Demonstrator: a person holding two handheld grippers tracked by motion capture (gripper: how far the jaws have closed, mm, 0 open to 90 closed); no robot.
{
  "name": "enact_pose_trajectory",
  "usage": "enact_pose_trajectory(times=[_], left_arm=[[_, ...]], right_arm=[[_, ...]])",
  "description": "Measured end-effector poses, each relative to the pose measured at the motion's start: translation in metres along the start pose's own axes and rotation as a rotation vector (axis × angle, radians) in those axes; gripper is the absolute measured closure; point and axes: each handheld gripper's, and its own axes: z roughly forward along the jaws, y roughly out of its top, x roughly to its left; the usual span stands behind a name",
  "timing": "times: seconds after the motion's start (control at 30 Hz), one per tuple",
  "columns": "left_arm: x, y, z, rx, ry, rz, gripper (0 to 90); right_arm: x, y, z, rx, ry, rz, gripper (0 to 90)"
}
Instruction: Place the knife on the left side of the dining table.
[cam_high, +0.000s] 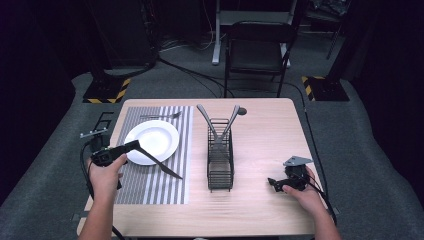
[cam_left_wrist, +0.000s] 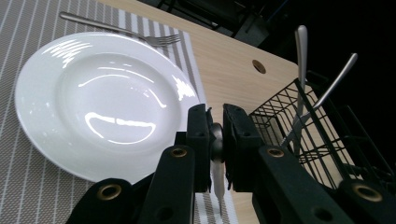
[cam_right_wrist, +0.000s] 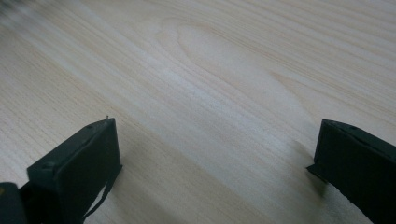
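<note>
The knife (cam_high: 159, 163) is pinched by its handle in the left gripper (cam_left_wrist: 216, 144), whose jaws squeeze tight on it. Its blade sticks out past the jaws, low over the striped mat (cam_high: 170, 187). It looks thin, hard, smooth and light, so it could slip or swing; holding the handle is best. Just beside the gripper sits a white plate (cam_left_wrist: 70, 98) that could chip. Farther off lie a fork (cam_left_wrist: 135, 35) and a wire basket (cam_high: 220, 165). The right gripper (cam_right_wrist: 215, 163) rests wide open on the table (cam_right_wrist: 210, 70).
</note>
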Motion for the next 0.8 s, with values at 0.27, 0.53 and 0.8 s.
enact_pose_trajectory(times=[0.27, 0.53, 0.8], left_arm=[[0.019, -0.015, -0.006, -0.041, 0.03, -0.065, 79.4], [0.041, -0.031, -0.01, -0.06, 0.058, -0.125, 77.1], [0.057, -0.039, -0.006, -0.068, 0.071, -0.173, 75.7]], right_arm=[[0.0, 0.0, 0.0, -0.001, 0.001, -0.002, 0.0], [0.0, 0.0, 0.0, -0.001, 0.002, 0.0, 0.0], [0.0, 0.0, 0.0, -0.001, 0.002, 0.0, 0.0]])
